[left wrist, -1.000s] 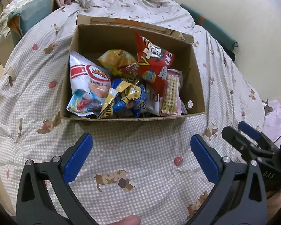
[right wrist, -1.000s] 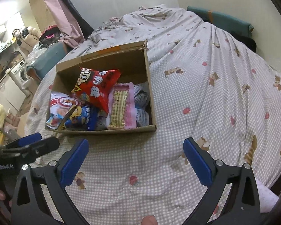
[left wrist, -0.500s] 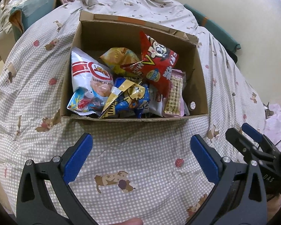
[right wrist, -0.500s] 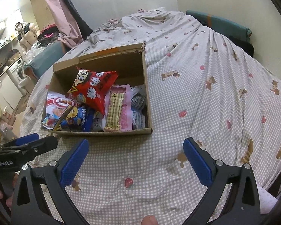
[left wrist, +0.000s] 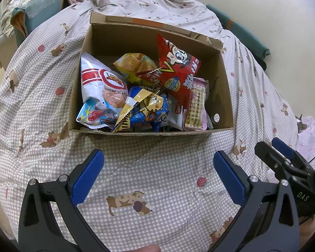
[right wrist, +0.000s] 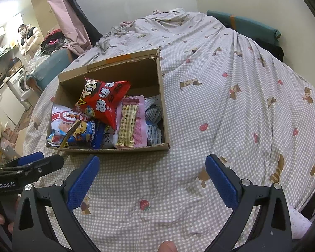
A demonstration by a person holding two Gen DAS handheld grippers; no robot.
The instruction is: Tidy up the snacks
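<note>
An open cardboard box [left wrist: 224, 96] [right wrist: 163, 105] sits on a checked bedsheet and holds several snack bags. Inside lie a red bag [left wrist: 176, 71] [right wrist: 104, 99], a white shrimp-flavour bag [left wrist: 103, 86] [right wrist: 67, 116], a yellow bag [left wrist: 134, 65], a blue and gold bag [left wrist: 147, 110] [right wrist: 84, 134] and a pink wafer pack [left wrist: 196, 105] [right wrist: 131, 124]. My left gripper [left wrist: 158, 173] hovers open over the sheet just in front of the box, holding nothing. My right gripper [right wrist: 152, 178] is open too, in front of the box's right corner, with nothing between its fingers.
The checked bedsheet [right wrist: 231, 115] spreads wide to the right of the box. A teal cushion [right wrist: 247, 25] lies by the far wall. At far left a person [right wrist: 28, 38] stands near a washing machine [right wrist: 19, 82] and piled clothes. A teal chair [left wrist: 37, 10] stands beside the bed.
Both grippers have moved slightly closer to the box, which now looks a little larger and lower in both views. Their jaws stay open.
</note>
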